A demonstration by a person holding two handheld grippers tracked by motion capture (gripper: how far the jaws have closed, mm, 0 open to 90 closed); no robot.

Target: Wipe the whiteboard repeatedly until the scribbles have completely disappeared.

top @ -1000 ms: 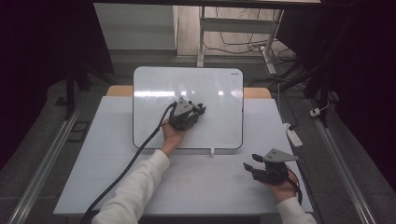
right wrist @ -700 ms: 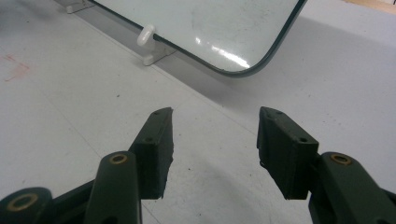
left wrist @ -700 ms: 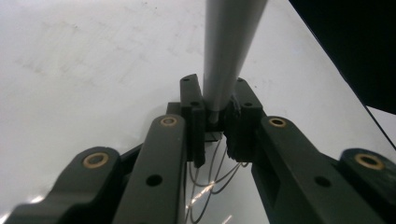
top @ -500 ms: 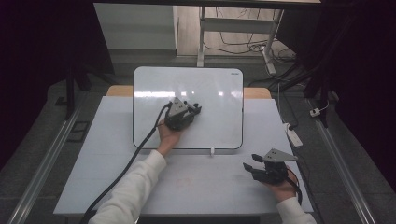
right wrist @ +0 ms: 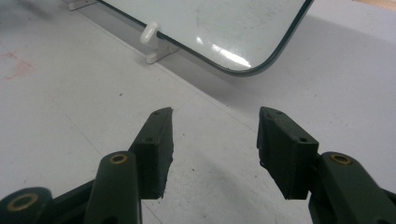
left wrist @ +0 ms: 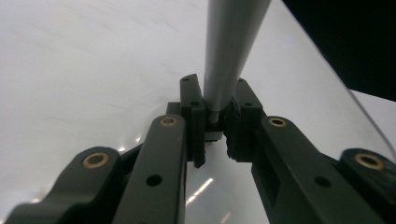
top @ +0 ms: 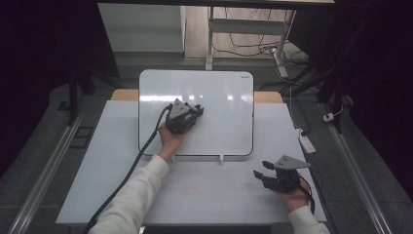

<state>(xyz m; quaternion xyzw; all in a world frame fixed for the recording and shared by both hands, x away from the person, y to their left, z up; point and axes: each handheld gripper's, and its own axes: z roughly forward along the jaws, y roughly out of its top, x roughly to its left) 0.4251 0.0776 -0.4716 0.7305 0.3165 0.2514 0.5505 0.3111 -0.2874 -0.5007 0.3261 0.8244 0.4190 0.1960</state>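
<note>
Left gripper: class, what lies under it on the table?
Under the left gripper lies the whiteboard, glossy and unmarked where it shows. Its fingers pinch a grey pen-like rod. The rod's tip and the board beneath the hand are covered.

A white long sleeve is worn on the left arm, and a white cuff is seen at the right wrist. Each tool is built of matt black parts. The left tool is topped by a grey three-cornered plate, and a thick black cable is trailed from it. The right tool is capped by the same grey plate. Brass-coloured bushings are set in the black link arms, small round holes are drilled along them, and the pads are seen as blocky, with rough edges.
</note>
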